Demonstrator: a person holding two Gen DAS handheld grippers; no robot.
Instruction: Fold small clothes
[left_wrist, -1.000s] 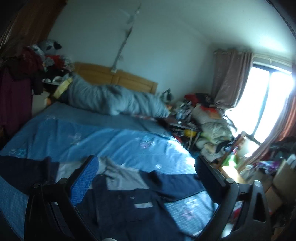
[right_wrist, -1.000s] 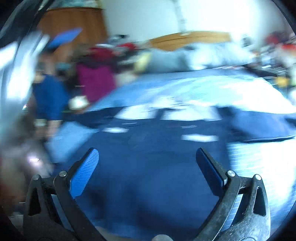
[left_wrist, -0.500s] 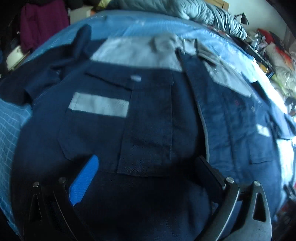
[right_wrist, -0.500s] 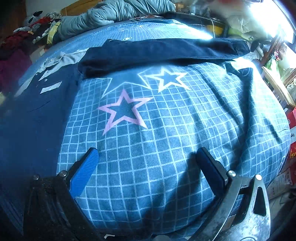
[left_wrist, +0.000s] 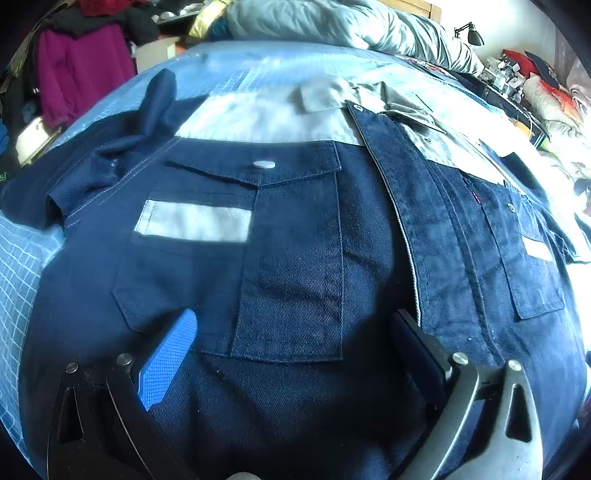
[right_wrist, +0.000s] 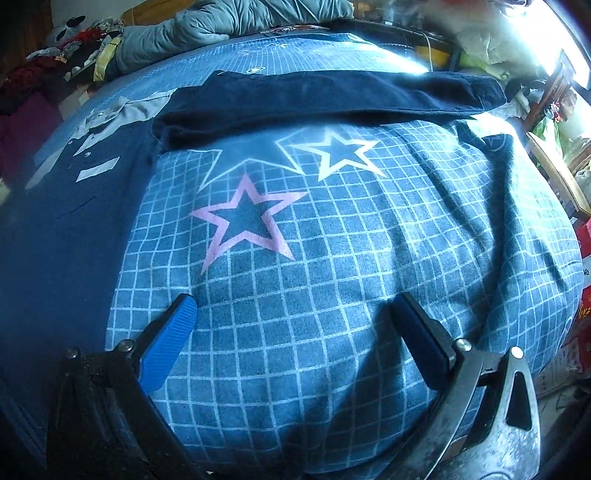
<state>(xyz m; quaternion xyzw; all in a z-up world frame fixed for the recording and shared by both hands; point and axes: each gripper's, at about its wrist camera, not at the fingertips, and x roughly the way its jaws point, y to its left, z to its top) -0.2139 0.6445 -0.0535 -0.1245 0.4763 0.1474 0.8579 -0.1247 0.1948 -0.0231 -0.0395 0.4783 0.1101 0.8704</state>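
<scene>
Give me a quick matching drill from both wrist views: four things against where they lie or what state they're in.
1. left gripper
2. right gripper
3. white button
4. jacket sleeve

A. open, over bare checked bedsheet
B. stretched flat beyond the star prints
C. open, over the navy jacket's chest pocket
D. on the pocket flap

Pairs: 1-C, 2-A, 3-D, 4-B

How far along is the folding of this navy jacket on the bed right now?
Done: the navy jacket lies spread front-up on the bed sheet, one sleeve stretched sideways. In hand: nothing; the left gripper hovers open over the chest pocket, the right gripper open over bare sheet. Left: every fold.
</scene>
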